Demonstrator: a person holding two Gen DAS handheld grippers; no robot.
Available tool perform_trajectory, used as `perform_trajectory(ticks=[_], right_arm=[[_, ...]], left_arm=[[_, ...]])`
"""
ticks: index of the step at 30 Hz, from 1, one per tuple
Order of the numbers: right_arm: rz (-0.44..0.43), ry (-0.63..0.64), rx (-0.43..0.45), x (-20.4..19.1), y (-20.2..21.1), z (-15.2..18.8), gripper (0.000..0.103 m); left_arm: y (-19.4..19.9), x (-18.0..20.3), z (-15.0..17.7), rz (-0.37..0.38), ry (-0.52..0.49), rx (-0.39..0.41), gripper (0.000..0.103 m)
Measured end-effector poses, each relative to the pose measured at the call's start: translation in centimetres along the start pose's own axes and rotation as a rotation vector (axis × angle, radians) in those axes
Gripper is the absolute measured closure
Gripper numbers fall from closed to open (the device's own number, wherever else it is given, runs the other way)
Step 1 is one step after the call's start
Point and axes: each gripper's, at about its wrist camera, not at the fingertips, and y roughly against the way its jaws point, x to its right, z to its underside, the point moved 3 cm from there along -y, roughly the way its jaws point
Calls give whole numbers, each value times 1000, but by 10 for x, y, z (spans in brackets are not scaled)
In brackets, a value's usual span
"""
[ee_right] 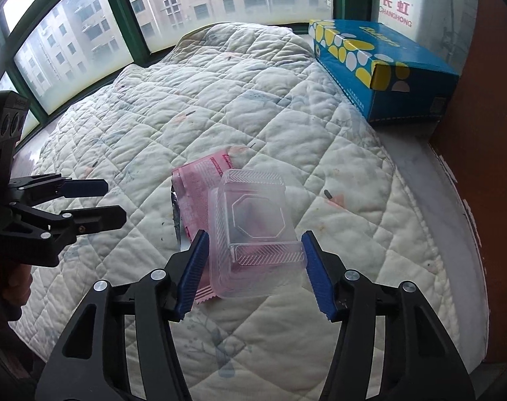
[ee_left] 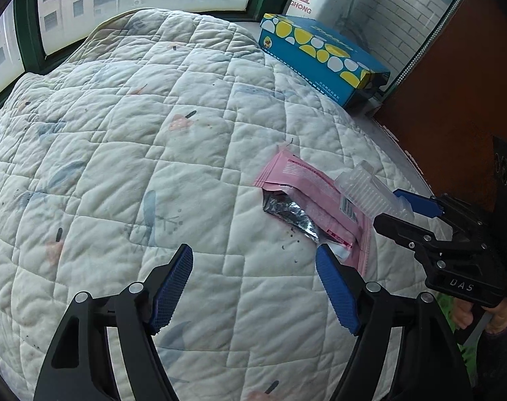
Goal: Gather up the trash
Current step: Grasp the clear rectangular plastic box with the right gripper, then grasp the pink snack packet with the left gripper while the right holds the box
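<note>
One clear ribbed plastic tray [ee_right: 256, 230] lying on one torn pink wrapper [ee_right: 200, 173] with a silver lining, both on the white quilt [ee_right: 220, 100] (one blue spotted box [ee_right: 383, 67] at its far edge). Right gripper [ee_right: 253, 267] half spread, blue pads flanking the tray's near end, whether pressing it unclear. Left gripper [ee_left: 253, 287] wide apart and empty, just beside the wrapper.

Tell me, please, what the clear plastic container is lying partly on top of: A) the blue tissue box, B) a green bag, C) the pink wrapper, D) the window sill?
C: in the right wrist view the clear plastic container overlaps the pink wrapper on the quilt, while the blue tissue box sits apart near the window.
</note>
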Motion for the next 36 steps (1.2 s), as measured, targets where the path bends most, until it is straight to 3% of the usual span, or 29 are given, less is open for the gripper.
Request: perform_trajectory(ticks=[11, 20, 24, 28, 32, 36], right_arm=[[23, -88, 41, 18, 41, 10, 46], [51, -127, 86, 28, 77, 28, 46], [52, -156, 104, 28, 89, 38, 46], [63, -177, 107, 28, 99, 50, 46], [83, -192, 118, 25, 108, 63, 46], [108, -196, 131, 21, 114, 71, 46]], left_arm=[[-39, 31, -11, 84, 81, -59, 32], [-56, 38, -26, 39, 130, -59, 32], [-61, 42, -32, -21, 128, -40, 43], [-62, 42, -35, -72, 132, -16, 67], [-56, 43, -35, -70, 115, 1, 96], [-39, 47, -33, -44, 94, 31, 101]])
